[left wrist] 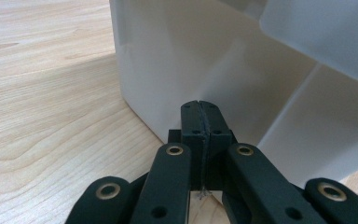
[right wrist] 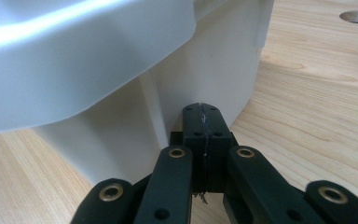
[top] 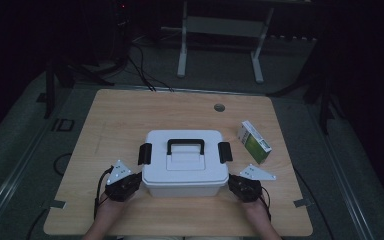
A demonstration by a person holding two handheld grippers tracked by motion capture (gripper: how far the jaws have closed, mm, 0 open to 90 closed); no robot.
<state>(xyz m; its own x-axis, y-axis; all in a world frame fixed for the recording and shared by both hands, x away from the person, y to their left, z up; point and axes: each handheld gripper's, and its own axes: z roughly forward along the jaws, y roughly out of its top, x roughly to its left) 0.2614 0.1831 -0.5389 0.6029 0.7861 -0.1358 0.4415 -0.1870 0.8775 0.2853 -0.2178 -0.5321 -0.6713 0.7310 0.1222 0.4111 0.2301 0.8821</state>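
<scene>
Here the white box (top: 185, 165) sits mid-table with its lid latched on, the left gripper (top: 136, 179) and right gripper (top: 231, 181) at its near corners, each with jaws pressed together on nothing. It looks like stiff, smooth plastic, probably light but slippery and too wide to pinch, so I'd take the black handle (top: 185, 145) or squeeze it between both grippers

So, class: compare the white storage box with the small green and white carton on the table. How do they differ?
The white storage box is much larger than the green and white carton. The box is plain white with a black handle and side latches; the carton is printed. The box sits square to the table edge; the carton lies skewed. Both rest on the table.
</scene>
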